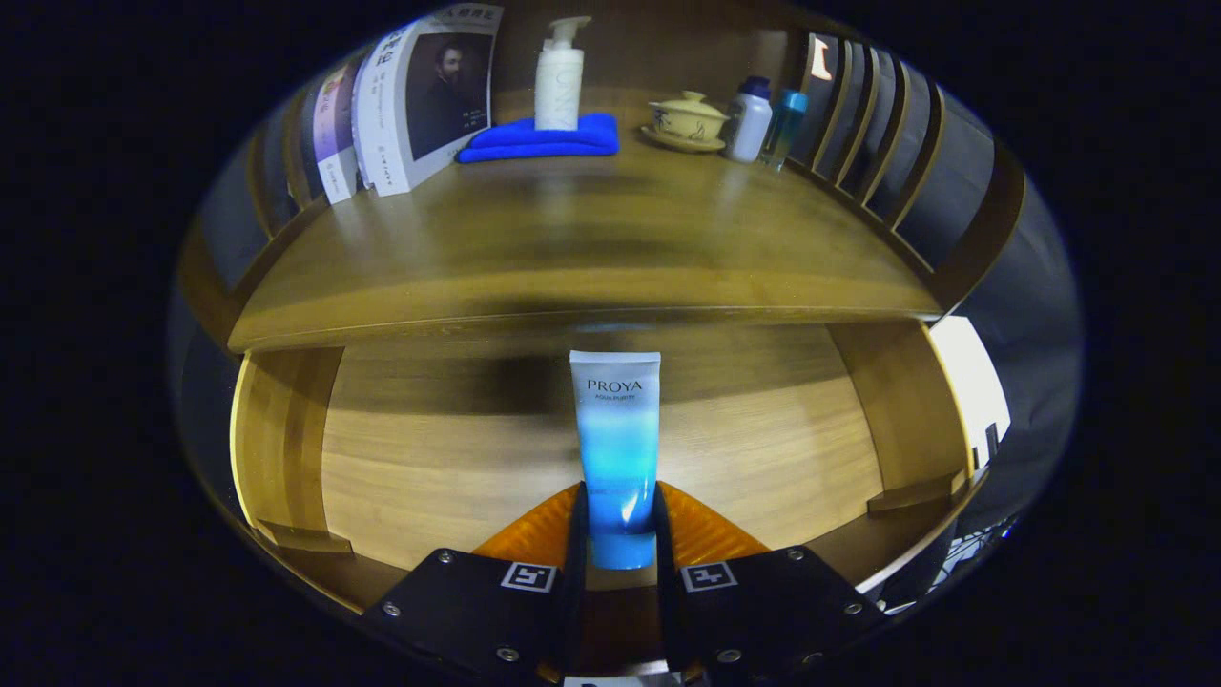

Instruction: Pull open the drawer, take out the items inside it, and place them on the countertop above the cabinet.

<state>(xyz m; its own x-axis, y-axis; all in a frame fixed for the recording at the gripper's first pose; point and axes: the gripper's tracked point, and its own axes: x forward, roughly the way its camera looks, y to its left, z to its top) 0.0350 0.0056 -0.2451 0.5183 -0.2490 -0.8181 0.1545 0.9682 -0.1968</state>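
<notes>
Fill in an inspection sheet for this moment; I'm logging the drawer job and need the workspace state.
Surface: wooden countertop, bare in the middle.
Job's things: blue tube held upright over the open drawer.
Clutter: at the countertop's back, books, pump bottle on a blue cloth, lidded cup, two small bottles.
Grippers: gripper shut on the tube's lower end.
Cables: nothing seen.
Surroundings: slatted wooden side rails.

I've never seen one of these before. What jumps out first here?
A blue and white cosmetic tube stands upright, clamped between the gripper fingers over the open wooden drawer. Beyond it, on the countertop, a white pump bottle stands on a folded blue cloth.
</notes>
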